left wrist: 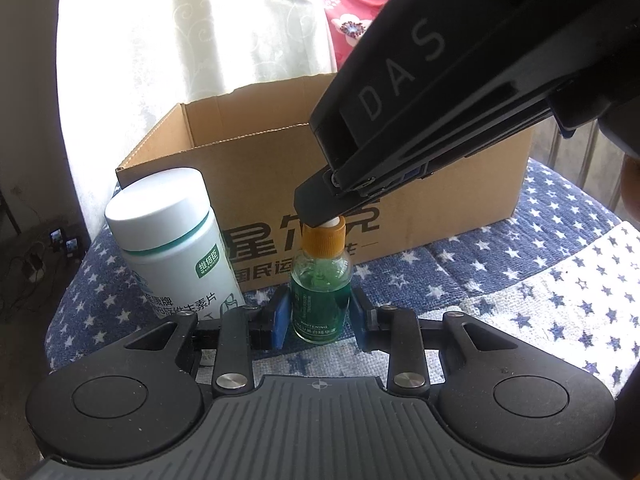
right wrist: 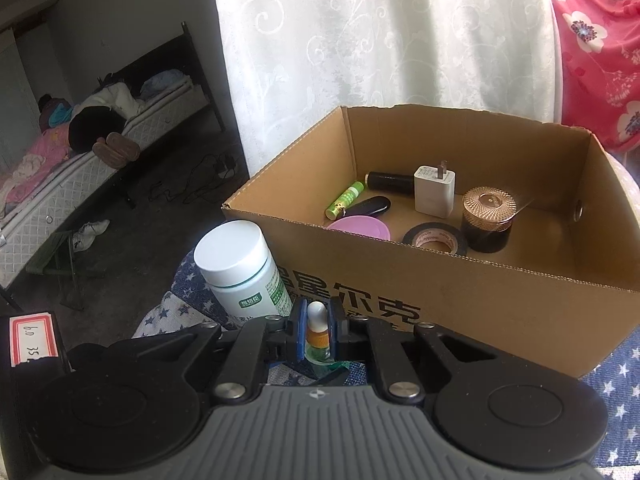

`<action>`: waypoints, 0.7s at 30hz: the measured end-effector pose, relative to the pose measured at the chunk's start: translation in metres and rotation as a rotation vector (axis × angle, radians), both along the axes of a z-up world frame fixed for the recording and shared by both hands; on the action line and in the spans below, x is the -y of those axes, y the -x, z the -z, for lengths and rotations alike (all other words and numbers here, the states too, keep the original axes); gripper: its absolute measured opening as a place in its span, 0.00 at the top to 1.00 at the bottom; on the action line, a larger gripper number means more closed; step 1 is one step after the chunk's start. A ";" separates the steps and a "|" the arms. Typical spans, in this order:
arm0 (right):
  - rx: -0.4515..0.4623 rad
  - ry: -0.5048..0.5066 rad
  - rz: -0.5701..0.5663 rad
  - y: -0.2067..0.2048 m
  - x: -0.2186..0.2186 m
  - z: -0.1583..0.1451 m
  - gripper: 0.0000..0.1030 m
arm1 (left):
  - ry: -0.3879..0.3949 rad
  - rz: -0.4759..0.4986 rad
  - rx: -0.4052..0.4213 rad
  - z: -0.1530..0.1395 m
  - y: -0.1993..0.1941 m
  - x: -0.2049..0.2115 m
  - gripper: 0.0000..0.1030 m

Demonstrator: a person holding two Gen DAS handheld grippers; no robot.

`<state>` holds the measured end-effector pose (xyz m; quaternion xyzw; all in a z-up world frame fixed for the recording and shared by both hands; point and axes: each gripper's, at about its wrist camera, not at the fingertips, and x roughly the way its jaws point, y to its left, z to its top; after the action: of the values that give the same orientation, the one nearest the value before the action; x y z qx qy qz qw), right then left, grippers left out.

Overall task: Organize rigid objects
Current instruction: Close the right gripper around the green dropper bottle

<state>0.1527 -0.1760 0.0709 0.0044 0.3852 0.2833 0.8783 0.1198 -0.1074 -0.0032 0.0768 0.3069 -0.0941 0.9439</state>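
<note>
A small glass dropper bottle of green liquid, with an orange collar and a white rubber bulb, stands upright on the star-patterned cloth. My left gripper is shut on its glass body, one blue pad against each side. My right gripper comes down from the upper right and covers the bulb. In the right wrist view, my right gripper is shut on the bulb of the bottle, with the pads tight on both sides. The cardboard box stands just behind.
A white pill bottle stands upright to the left of the dropper bottle, close to the box. The box holds a white charger, a black tape roll, a gold-lidded jar and several small items. Curtains hang behind it.
</note>
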 end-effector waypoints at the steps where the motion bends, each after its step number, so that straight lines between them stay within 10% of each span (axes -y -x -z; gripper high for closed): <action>1: 0.000 0.003 0.001 -0.001 0.000 0.000 0.88 | -0.001 0.000 0.001 0.000 0.000 0.000 0.70; 21: -0.040 0.044 0.040 -0.007 -0.011 -0.001 0.77 | 0.044 0.011 -0.031 0.010 -0.006 -0.008 0.70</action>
<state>0.1597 -0.1652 0.0717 -0.0015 0.4085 0.2572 0.8758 0.1255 -0.0997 -0.0130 0.0561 0.3190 -0.1072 0.9400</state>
